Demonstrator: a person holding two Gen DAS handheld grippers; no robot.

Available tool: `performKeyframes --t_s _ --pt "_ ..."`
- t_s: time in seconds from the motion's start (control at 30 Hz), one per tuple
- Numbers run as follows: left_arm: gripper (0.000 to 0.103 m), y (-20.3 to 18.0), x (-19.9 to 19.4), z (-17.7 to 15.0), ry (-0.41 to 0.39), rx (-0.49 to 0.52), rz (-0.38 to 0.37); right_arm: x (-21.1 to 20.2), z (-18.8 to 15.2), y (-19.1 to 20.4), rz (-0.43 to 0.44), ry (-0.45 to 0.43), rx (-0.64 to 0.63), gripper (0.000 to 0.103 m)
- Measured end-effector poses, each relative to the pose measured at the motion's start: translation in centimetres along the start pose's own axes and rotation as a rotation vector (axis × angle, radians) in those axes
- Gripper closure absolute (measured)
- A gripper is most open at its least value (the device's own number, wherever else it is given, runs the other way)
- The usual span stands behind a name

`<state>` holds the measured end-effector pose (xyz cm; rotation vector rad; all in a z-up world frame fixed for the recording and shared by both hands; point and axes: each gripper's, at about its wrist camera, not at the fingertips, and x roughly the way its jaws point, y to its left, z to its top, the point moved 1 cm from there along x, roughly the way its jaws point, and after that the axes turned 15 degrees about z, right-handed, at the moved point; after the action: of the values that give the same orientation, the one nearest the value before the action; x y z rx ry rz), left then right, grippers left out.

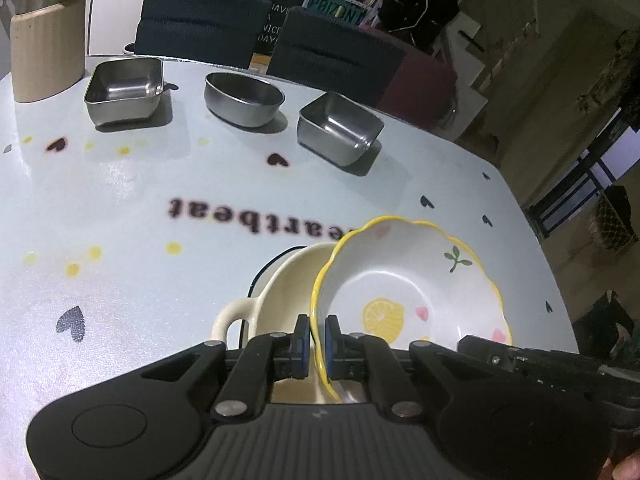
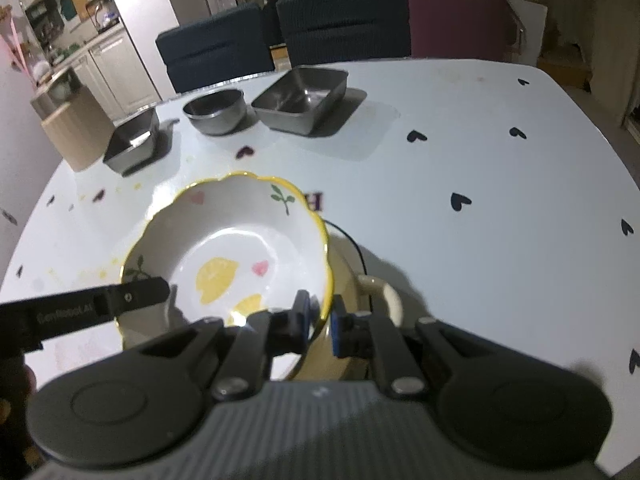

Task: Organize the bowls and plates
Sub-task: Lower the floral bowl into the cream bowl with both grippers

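Care with level is what this step needs, I judge: the lemon-print bowl (image 1: 408,292) hangs tilted just above the cream handled dish (image 1: 280,292) on the bench (image 1: 120,220), left tongs (image 1: 316,336) clamped on its near-left rim, right tongs (image 2: 320,316) clamped on the opposite rim. Both sides should go down together, centred inside the dish, and let go only once it sits flat.
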<state>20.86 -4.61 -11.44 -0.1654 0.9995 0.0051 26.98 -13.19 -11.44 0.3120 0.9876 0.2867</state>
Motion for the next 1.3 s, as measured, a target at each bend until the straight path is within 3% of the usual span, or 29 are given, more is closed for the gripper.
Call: performKeyframes --t_s 1.3 --pt "0.092 0.6 2.8 -0.4 0.089 0.065 0.026 4.1 0.3 1.1 -0.072 0.13 -0.046 0.089"
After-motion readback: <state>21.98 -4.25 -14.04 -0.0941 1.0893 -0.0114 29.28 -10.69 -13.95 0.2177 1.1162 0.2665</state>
